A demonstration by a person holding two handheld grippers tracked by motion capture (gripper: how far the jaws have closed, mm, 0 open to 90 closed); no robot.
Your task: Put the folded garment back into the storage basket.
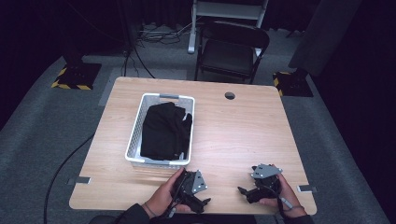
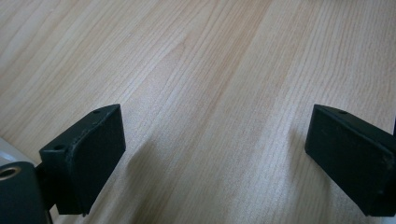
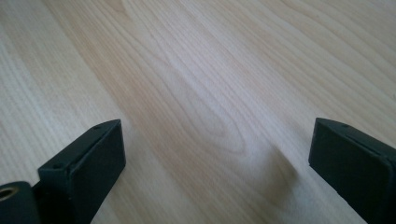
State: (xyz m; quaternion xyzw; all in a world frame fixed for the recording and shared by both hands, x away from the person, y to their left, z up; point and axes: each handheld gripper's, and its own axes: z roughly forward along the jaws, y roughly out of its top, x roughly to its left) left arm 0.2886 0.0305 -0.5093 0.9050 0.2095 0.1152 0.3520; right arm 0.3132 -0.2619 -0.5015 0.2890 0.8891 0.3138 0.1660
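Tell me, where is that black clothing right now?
In the high view, the black clothing lies inside the white basket on the table's left half, just beyond the left gripper.

Black clothing [image 1: 164,130] lies crumpled inside the white basket [image 1: 135,126] on the table's left half
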